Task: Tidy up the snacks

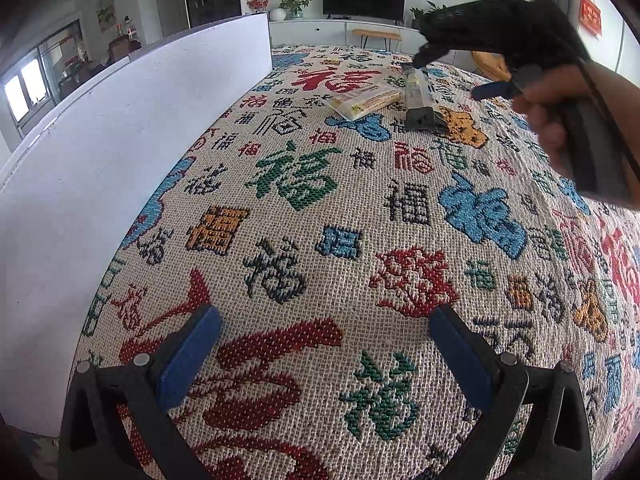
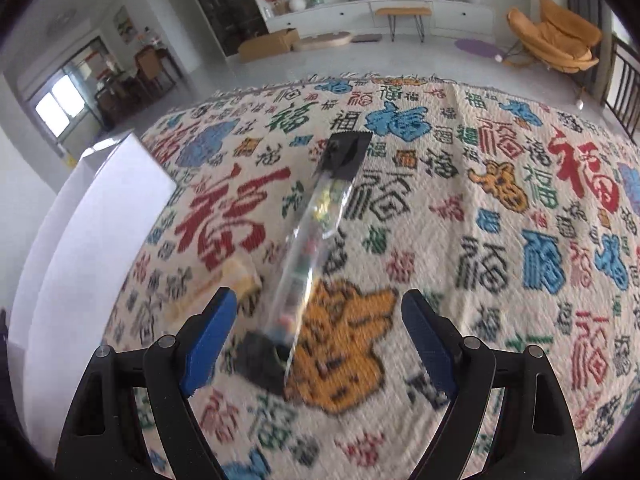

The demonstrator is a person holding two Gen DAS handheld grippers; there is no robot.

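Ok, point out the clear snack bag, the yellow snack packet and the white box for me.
clear snack bag (image 2: 320, 216): right wrist view, on its transparent middle.
yellow snack packet (image 1: 366, 98): left wrist view, centre of its top face.
white box (image 1: 120, 152): left wrist view, on its long side wall.

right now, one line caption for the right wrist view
Open right tool poised above long clear snack packet with black ends on patterned woven cloth.

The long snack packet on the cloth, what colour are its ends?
Black at both ends of the long snack packet, clear between; the right wrist view shows it best.
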